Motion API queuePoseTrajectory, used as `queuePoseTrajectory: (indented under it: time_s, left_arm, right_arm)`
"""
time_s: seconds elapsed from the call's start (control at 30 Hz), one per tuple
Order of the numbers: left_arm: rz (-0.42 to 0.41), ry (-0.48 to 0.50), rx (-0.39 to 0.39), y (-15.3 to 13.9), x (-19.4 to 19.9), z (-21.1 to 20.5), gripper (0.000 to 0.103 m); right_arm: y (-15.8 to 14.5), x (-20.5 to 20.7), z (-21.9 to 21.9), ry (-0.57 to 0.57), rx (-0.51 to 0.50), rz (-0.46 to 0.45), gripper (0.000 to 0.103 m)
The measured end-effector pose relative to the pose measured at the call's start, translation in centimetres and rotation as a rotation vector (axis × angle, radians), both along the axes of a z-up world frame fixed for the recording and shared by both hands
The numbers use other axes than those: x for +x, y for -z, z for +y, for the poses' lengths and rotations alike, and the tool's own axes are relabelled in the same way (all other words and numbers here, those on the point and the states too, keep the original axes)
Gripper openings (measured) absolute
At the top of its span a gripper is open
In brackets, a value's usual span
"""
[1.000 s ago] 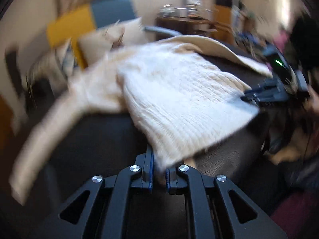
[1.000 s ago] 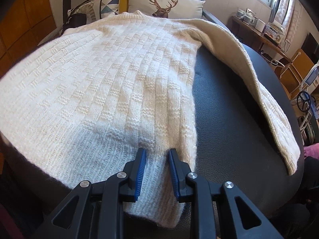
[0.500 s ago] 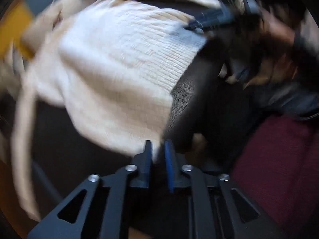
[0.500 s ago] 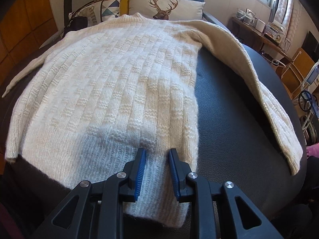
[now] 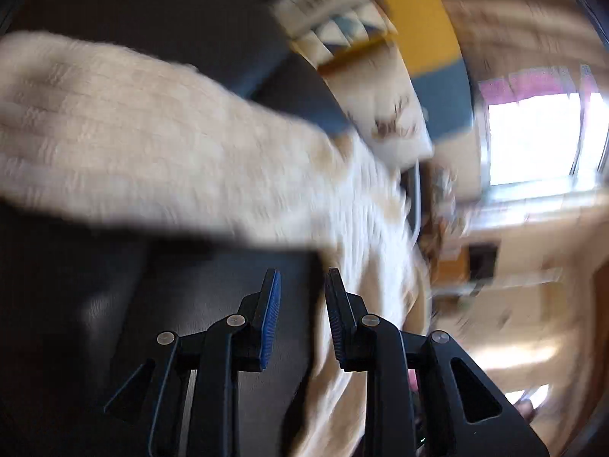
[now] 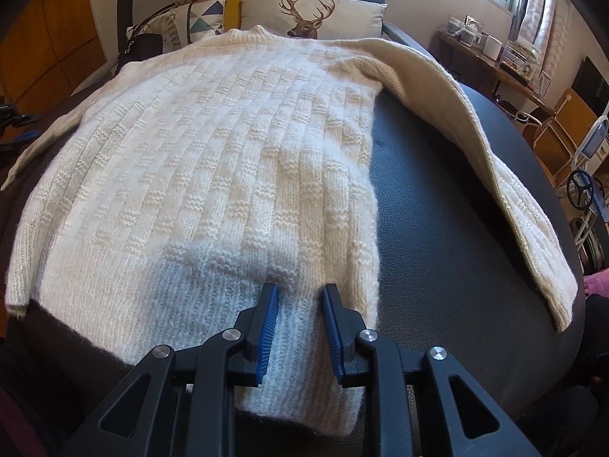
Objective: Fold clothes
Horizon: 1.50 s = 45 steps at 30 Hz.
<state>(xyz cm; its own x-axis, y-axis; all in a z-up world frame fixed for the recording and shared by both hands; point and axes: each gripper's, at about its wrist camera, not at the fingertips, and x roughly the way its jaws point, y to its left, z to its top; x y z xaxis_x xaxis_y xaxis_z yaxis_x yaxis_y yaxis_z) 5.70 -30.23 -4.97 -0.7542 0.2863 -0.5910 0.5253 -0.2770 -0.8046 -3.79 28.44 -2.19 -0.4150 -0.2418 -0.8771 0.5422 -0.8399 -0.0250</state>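
While sweater covers dark seat, left tongs just parted, empty; right tongs narrow over hem.

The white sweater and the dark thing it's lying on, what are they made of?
The sweater looks like thick knitted yarn, maybe wool: raised ribs, little blocks of stitches and a fuzzy edge show. It is matte and cream-white. The dark surface under it looks like leather or fake leather: a fine pebbly grain with a soft shine. Which of the two cannot be told.
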Motion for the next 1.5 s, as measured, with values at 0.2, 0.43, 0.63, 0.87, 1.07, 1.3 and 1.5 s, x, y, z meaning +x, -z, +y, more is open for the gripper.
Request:
queuePoseTrajectory:
  time_s: [0.2, 0.43, 0.63, 0.87, 1.07, 1.3, 1.5]
  left_arm:
    - [-0.005, -0.148, 0.172, 3.9, 0.1, -0.8, 0.031]
    - [0.038, -0.299, 0.204, 3.2, 4.7, 0.5, 0.032]
    - [-0.017, -0.37, 0.238, 4.4, 4.8, -0.8, 0.032]
    - [-0.051, -0.42, 0.163, 3.0, 2.9, -1.1, 0.029]
    - [-0.105, -0.451, -0.084, -0.5, 3.6, -2.7, 0.011]
    - [-0.284, -0.434, -0.351, -2.1, 2.6, -7.1, 0.008]
    - [-0.362, -0.391, -0.475, -2.4, 0.1, -11.2, 0.008]
  right_arm:
    - [-0.1, -0.4, 0.0, 0.0, 0.006, -0.012, 0.024]
    - [-0.1, -0.8, 0.0, -0.002, 0.002, -0.02, 0.025]
    - [0.0, -0.8, 0.0, -0.001, -0.005, -0.012, 0.026]
    - [0.0, -0.7, 0.0, -0.004, 0.005, -0.002, 0.026]
    - [-0.1, -0.8, -0.2, -0.006, 0.023, -0.007, 0.026]
    - [-0.1, -1.0, -1.0, -0.025, 0.087, -0.007, 0.026]
    - [-0.1, -1.2, -1.5, -0.032, 0.129, -0.008, 0.026]
